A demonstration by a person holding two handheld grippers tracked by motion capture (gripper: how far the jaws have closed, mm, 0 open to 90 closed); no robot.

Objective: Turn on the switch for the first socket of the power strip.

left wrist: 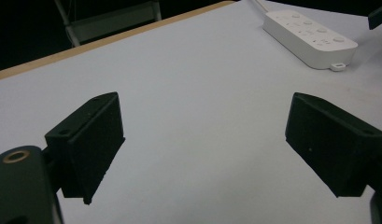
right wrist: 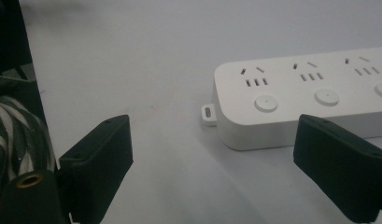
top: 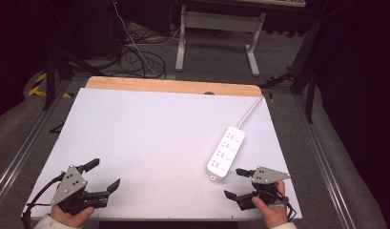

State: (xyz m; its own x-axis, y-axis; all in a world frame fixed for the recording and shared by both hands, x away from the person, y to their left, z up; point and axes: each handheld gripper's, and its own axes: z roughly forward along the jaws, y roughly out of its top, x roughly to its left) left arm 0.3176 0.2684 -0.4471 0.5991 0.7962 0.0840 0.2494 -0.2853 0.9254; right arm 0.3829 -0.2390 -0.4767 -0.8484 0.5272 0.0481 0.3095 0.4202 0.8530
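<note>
A white power strip (top: 226,152) with several sockets and round buttons lies on the right half of the white table (top: 149,143), its white cable (top: 251,112) running off toward the far right corner. My right gripper (top: 235,183) sits just in front of the strip's near end, open and empty; in the right gripper view the power strip (right wrist: 300,100) lies ahead and to the right of the jaws. My left gripper (top: 103,175) rests near the front left corner, open with nothing between its jaws. The left gripper view has the power strip (left wrist: 310,38) far off at top right.
A wooden strip (top: 173,86) borders the table's far edge. Beyond it on the floor are tangled cables (top: 140,59) and a white desk frame (top: 219,36). Metal rails (top: 326,162) run along both sides of the table.
</note>
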